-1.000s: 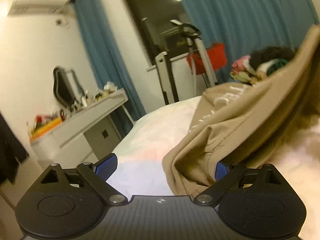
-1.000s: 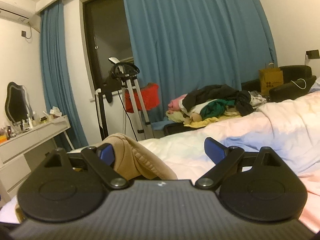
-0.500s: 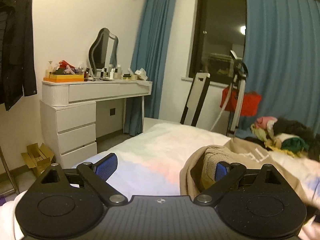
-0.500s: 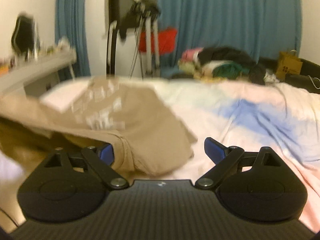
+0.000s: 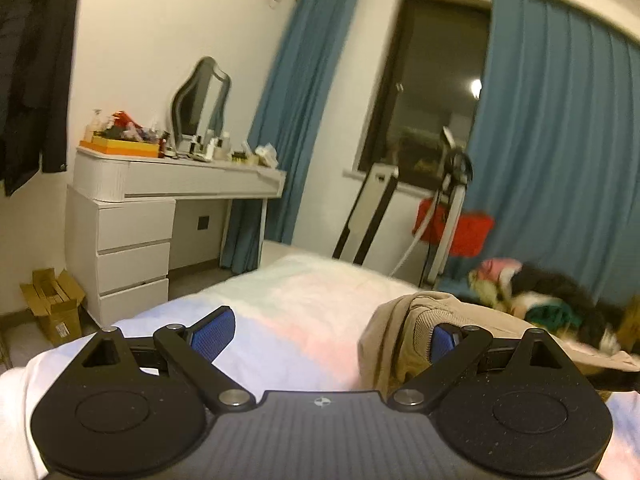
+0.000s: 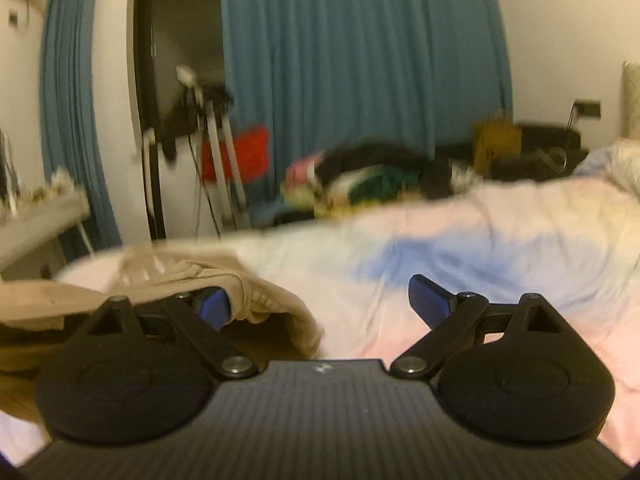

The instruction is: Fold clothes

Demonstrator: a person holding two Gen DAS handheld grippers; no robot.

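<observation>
A tan garment [image 5: 404, 336] with a ribbed hem lies bunched on the pastel bedspread [image 5: 296, 312]. In the left wrist view it drapes over my left gripper's right finger; my left gripper [image 5: 326, 334] is open with its jaws wide apart. In the right wrist view the same tan garment [image 6: 256, 300] hangs over my right gripper's left finger, with white lettering showing further back. My right gripper [image 6: 320, 300] is open too, and its right finger is bare above the bedspread [image 6: 460, 252].
A heap of mixed clothes [image 6: 372, 180] lies beyond the bed's far edge. A white dressing table [image 5: 132, 216] with a mirror stands at the left. A stand with a red bag [image 5: 452, 224] is by the window. A cardboard box [image 5: 52, 304] sits on the floor.
The tan garment came down from being held up and now lies bunched on the bed. Both grippers swung and levelled; their jaws stayed wide apart.
</observation>
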